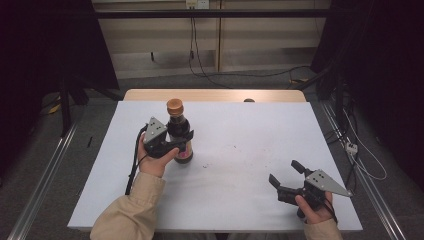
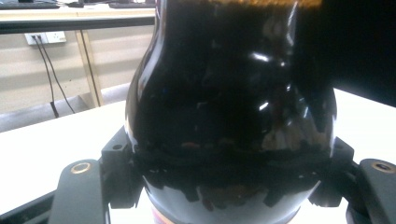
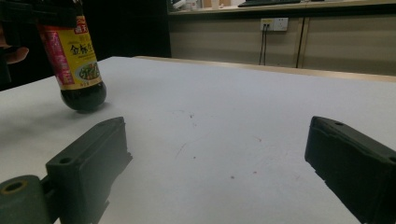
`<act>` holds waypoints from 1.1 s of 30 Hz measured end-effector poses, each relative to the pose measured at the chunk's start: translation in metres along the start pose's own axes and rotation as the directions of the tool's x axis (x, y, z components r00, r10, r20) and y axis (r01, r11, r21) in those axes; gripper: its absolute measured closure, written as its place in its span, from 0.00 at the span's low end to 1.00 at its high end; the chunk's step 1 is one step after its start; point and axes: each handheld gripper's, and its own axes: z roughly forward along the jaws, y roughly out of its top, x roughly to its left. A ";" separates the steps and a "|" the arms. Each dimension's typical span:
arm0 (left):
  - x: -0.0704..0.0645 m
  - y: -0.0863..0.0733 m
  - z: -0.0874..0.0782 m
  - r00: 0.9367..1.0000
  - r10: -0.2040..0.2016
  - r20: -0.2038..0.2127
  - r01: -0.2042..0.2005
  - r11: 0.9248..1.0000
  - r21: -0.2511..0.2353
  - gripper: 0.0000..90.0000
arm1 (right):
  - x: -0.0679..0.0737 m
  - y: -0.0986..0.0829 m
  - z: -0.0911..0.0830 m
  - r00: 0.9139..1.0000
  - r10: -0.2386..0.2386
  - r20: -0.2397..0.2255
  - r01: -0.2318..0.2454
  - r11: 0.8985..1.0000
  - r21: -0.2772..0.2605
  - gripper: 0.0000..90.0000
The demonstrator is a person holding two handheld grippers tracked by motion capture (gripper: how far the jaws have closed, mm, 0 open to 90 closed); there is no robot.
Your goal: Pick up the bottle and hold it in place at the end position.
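White table (image 1: 240, 175): dark, orange-capped bottle (image 1: 178, 131).

A dark glass soy sauce bottle (image 1: 179, 131) stands on the left half of the white table (image 1: 240, 150), well apart from the near right corner. It has a rounded brown cap on a short neck, swelling shoulders and glossy, near-black contents. A yellow and pink label with Chinese characters wraps its lower body. In the right gripper view the bottle (image 3: 74, 60) leans slightly, its rounded base at the tabletop. The left gripper (image 1: 172, 142) clamps the bottle around its body, both jaws pressed against the glass (image 2: 233, 107) just below the shoulder.
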 end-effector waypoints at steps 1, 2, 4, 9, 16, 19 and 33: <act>-0.001 0.001 0.002 1.000 -0.001 -0.004 0.001 1.000 -0.007 0.31 | 0.000 0.000 0.000 1.000 0.000 0.000 0.000 1.000 0.000 0.06; -0.001 0.002 0.003 1.000 0.015 -0.001 -0.015 1.000 -0.001 0.31 | 0.000 0.000 0.000 1.000 -0.001 0.000 0.001 1.000 0.000 0.06; -0.002 0.004 0.007 1.000 0.010 -0.001 -0.010 1.000 -0.006 0.31 | 0.000 0.000 0.000 1.000 0.002 -0.001 -0.002 1.000 -0.001 0.06; -0.006 0.004 0.019 1.000 -0.006 0.004 0.006 1.000 -0.006 0.31 | 0.000 0.000 0.000 1.000 0.002 -0.002 -0.002 1.000 -0.002 0.06; -0.013 0.009 0.035 1.000 0.014 0.024 -0.013 1.000 -0.008 0.31 | 0.000 0.000 0.000 1.000 0.002 -0.002 -0.002 1.000 -0.001 0.06; -0.015 0.009 0.042 0.999 0.025 0.030 -0.025 1.000 -0.002 0.31 | 0.000 -0.001 0.000 1.000 0.005 -0.003 -0.005 1.000 -0.001 0.06; -0.026 0.004 0.067 0.999 0.021 0.031 -0.022 1.000 0.008 0.31 | 0.001 -0.001 0.001 1.000 0.005 -0.016 -0.005 1.000 -0.005 0.06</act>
